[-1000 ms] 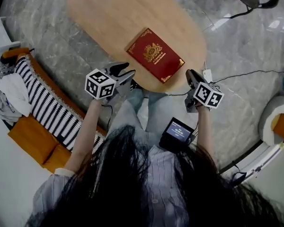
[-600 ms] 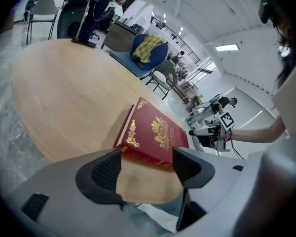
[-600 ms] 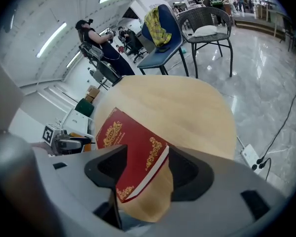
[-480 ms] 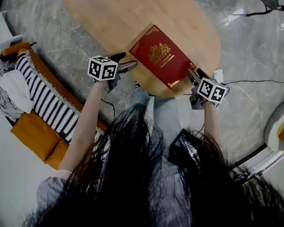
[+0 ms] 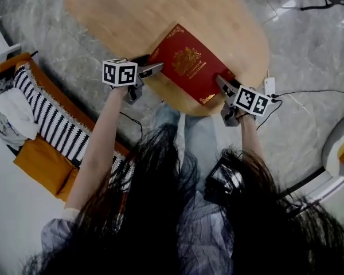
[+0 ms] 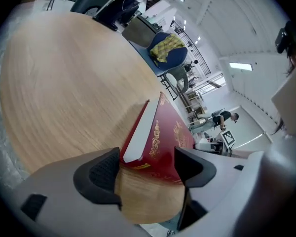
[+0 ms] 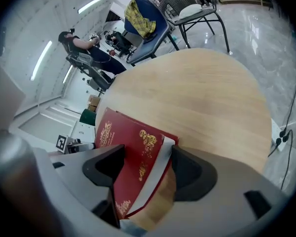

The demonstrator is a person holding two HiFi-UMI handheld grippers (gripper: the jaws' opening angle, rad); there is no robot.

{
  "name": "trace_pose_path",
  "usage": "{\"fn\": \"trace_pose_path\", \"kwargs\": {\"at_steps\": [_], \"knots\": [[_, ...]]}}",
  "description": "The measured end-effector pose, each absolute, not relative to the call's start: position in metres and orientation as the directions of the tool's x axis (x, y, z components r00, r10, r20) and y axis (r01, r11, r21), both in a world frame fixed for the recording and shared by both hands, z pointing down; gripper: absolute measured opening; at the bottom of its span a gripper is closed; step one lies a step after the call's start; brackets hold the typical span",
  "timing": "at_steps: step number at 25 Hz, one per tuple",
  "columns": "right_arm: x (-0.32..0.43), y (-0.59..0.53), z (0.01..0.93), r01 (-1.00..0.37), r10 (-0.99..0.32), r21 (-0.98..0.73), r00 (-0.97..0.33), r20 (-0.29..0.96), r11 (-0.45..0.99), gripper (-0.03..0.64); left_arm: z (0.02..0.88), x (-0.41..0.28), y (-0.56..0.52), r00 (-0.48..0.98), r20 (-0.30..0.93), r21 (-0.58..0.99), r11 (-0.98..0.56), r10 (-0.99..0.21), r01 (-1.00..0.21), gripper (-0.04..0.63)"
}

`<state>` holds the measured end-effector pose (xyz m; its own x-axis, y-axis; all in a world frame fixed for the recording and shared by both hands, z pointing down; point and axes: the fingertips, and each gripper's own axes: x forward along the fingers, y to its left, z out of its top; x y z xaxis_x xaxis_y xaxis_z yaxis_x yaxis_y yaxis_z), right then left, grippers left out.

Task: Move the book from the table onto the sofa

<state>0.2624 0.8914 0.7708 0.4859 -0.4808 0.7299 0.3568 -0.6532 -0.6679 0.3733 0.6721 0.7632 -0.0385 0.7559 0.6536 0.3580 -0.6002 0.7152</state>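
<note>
Wood surface (image 5: pixel 132 16) carried the red book (image 5: pixel 186 62). Left gripper (image 6: pixel 147 157) and right gripper (image 7: pixel 145 154): fingers had just been opening, now wide, with opposite book corners between them, unpinched. Best to close both together, then lift level.

**Setting: a research laboratory hall staged as a living room.** A sofa (image 5: pixel 8 211) with orange cushions (image 5: pixel 37 160) and a striped throw (image 5: pixel 51 119) stood beside an oval wooden table (image 5: pixel 132 16) on marble-patterned flooring (image 5: pixel 309 44). Cables (image 5: pixel 309 91) crossed that floor. Strip lights (image 7: pixel 91 4) lined a high white ceiling (image 6: pixel 227 28). A person (image 7: pixel 79 42) sat at equipment near a square marker (image 7: pixel 62 142).
</note>
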Motion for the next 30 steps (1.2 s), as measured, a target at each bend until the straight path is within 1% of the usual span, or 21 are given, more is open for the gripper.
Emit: {"fn": "trace_pose_path", "kwargs": {"at_steps": [3, 6, 9, 14, 18, 21, 27, 30], "knots": [[0.257, 0.89, 0.769, 0.351, -0.474, -0.672, 0.503, 0.722, -0.652, 0.284, 0.763, 0.368, 0.669, -0.057, 0.667, 0.698, -0.597, 0.742, 0.396, 0.339], [0.258, 0.889, 0.77, 0.363, -0.457, -0.665, 0.511, 0.728, -0.653, 0.284, 0.765, 0.368, 0.668, -0.096, 0.684, 0.691, -0.601, 0.723, 0.4, 0.337], [0.258, 0.892, 0.768, 0.374, -0.437, -0.64, 0.498, 0.749, -0.671, 0.282, 0.766, 0.37, 0.671, -0.102, 0.698, 0.679, -0.609, 0.709, 0.41, 0.337], [0.261, 0.894, 0.748, 0.316, -0.425, -0.612, 0.494, 0.759, -0.725, 0.282, 0.753, 0.369, 0.67, -0.076, 0.696, 0.662, -0.597, 0.714, 0.453, 0.337], [0.27, 0.897, 0.722, 0.242, -0.41, -0.576, 0.496, 0.765, -0.781, 0.281, 0.734, 0.371, 0.672, -0.064, 0.676, 0.663, -0.567, 0.734, 0.489, 0.337], [0.274, 0.9, 0.702, 0.213, -0.389, -0.558, 0.522, 0.759, -0.802, 0.281, 0.718, 0.373, 0.675, -0.036, 0.656, 0.664, -0.553, 0.754, 0.504, 0.337], [0.273, 0.898, 0.647, 0.237, -0.316, -0.553, 0.616, 0.721, -0.799, 0.275, 0.674, 0.372, 0.669, 0.045, 0.579, 0.71, -0.53, 0.814, 0.463, 0.337], [0.27, 0.89, 0.615, 0.231, -0.29, -0.541, 0.644, 0.708, -0.809, 0.272, 0.646, 0.37, 0.662, 0.068, 0.552, 0.714, -0.513, 0.831, 0.476, 0.337]]}}
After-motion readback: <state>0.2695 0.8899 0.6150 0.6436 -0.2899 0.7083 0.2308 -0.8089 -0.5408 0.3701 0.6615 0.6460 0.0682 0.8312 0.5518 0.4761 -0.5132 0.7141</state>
